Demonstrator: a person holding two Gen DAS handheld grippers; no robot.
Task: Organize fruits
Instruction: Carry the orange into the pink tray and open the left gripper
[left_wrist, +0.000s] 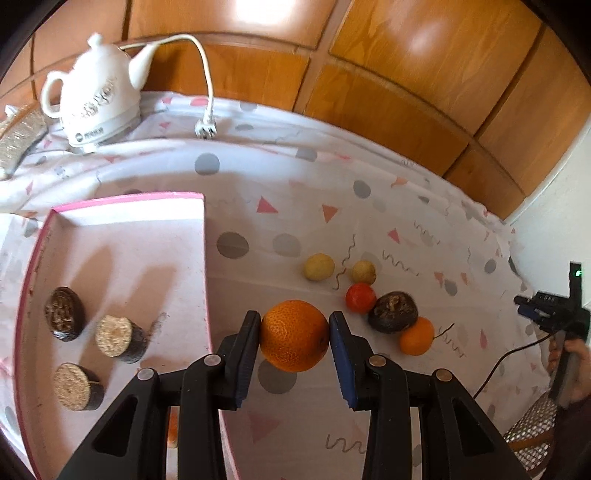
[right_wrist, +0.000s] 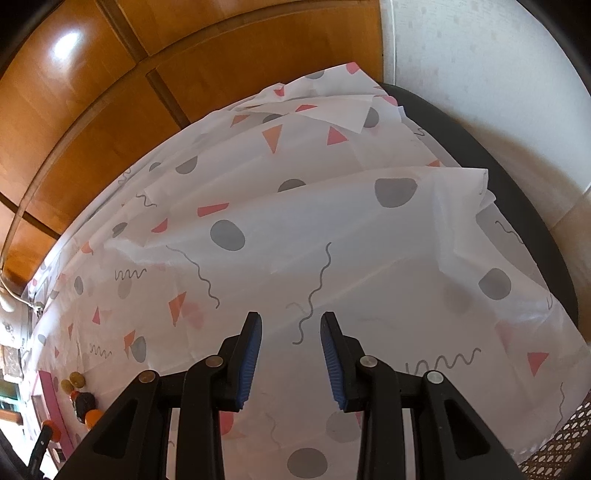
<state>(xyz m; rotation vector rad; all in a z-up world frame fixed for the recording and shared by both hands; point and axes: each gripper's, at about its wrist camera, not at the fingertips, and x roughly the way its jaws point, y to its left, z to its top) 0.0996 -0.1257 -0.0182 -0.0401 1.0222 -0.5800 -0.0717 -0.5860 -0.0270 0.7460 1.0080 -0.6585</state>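
My left gripper (left_wrist: 293, 325) is shut on a large orange (left_wrist: 294, 338), held just above the patterned tablecloth (left_wrist: 295, 206), right of a pink-rimmed box (left_wrist: 129, 201). Three dark-skinned cut fruit pieces (left_wrist: 114, 336) lie in the box. On the cloth beyond the orange lie two small yellow fruits (left_wrist: 319, 266), a red one (left_wrist: 360, 297), a dark one (left_wrist: 393, 312) and a small orange (left_wrist: 416, 336). My right gripper (right_wrist: 291, 332) hovers open over bare cloth with nothing between its blue pads (right_wrist: 251, 354). It also shows at the right edge of the left wrist view, in a hand (left_wrist: 576, 362).
A white electric kettle (left_wrist: 96, 99) with cord and plug (left_wrist: 205, 129) stands at the back left. Wooden panels (left_wrist: 406, 74) back the table. In the right wrist view the cloth is folded and rumpled, the dark table edge (right_wrist: 480, 147) shows on the right, and a woven chair (right_wrist: 554, 446) is at the corner.
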